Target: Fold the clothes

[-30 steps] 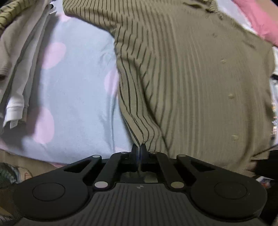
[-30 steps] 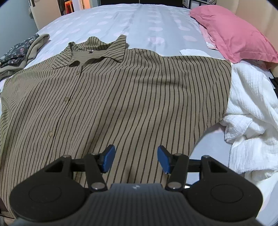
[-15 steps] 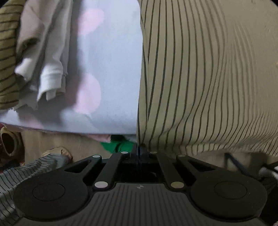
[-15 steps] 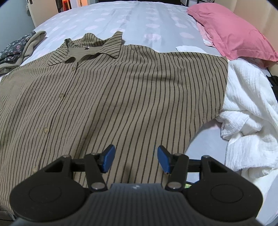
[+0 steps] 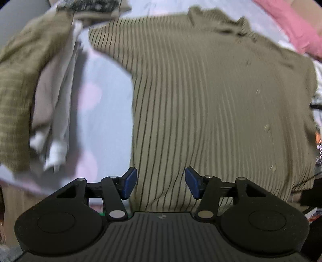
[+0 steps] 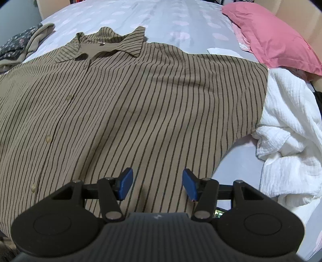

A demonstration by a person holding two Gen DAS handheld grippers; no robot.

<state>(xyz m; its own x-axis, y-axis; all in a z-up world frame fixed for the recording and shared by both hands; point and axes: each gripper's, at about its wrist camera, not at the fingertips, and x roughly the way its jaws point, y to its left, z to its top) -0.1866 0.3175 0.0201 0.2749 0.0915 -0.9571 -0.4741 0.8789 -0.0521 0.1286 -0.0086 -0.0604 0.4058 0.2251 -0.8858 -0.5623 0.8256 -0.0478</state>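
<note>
An olive shirt with thin dark stripes lies spread flat on the bed, collar at the far end, button placket running down its left part. My right gripper hovers open over the shirt's near hem, nothing between its blue pads. In the left wrist view the same striped shirt fills the right side, blurred by motion. My left gripper is open above the shirt's lower left corner, holding nothing.
A crumpled white garment lies right of the shirt and a pink pillow at the far right. A heap of olive and white clothes sits left, with a dark floral garment beyond. The bed sheet is pale with pink dots.
My left gripper, shut on the shirt's lower left hem corner before, has let go and now stands open, pulled back above the hem. The right gripper stayed open, moving slightly closer.
</note>
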